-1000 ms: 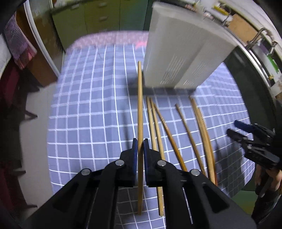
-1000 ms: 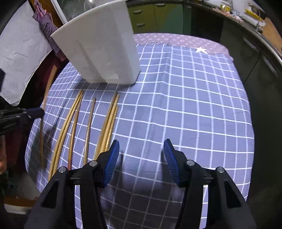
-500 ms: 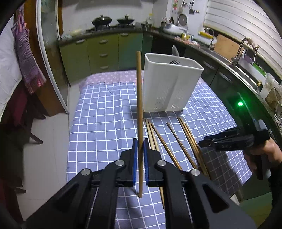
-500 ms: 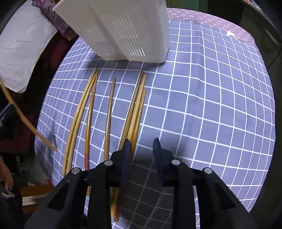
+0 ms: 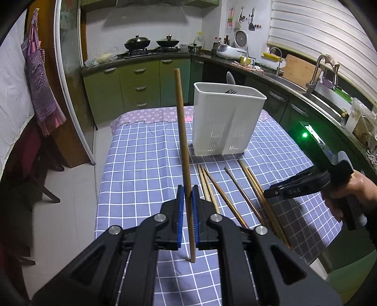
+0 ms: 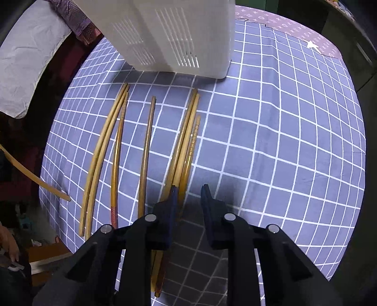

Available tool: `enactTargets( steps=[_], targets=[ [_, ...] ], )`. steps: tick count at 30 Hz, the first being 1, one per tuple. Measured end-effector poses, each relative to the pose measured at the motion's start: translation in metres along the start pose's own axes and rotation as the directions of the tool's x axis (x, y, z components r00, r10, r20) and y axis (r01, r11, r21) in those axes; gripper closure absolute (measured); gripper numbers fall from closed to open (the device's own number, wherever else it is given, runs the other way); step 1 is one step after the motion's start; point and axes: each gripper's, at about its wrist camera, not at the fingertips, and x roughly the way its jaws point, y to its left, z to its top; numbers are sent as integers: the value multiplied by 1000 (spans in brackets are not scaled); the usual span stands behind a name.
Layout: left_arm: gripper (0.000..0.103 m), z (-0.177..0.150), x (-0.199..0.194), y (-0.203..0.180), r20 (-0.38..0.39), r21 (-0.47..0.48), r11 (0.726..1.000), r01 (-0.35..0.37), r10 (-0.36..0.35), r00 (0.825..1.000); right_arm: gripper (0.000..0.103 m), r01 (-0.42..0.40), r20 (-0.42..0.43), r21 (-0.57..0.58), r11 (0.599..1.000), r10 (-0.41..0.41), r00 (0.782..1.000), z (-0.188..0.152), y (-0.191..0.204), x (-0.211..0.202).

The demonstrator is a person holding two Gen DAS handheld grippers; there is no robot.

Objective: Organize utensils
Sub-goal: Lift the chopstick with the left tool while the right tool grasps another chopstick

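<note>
Chopstick (image 5: 184,150) stands clamped between left fingers (image 5: 180,207); right fingers (image 6: 174,200) closing, empty.

Utensil holder (image 6: 174,35) stands beyond right jaws on tablecloth (image 6: 271,141); chopsticks (image 6: 146,150) lie between, mostly left of jaws.

This is a home kitchen. Two woks (image 5: 137,42) stand on a stove (image 5: 150,50) at the back, over green cabinets (image 5: 139,88) with drawers. A dark worktop runs along the right wall to a sink (image 5: 286,81) with a tap (image 5: 317,70). A rice cooker (image 5: 228,50) and bottles (image 5: 220,40) are in the corner, and utensils (image 5: 245,17) hang on the wall. An apron (image 5: 38,77) hangs at the left. In the middle stands a table with a checked cloth (image 5: 146,160).
</note>
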Motion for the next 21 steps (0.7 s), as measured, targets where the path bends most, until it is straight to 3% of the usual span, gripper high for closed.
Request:
enactTargets(
  steps=[8,16,21],
  targets=[
    [96,0,0,-2,1,21,1000,-7,7,1000,86,37,-38,-15,999,-38,999,6,16,8],
    [96,0,0,-5,2,31,999,-9,9,1000,90,141,-71,-78,987,-146,987,17,46,20],
    [96,-1,0,-6,9,34,999,-7,6,1000,96,127,-38,-62,990,-130,991,14,50,21]
  ],
)
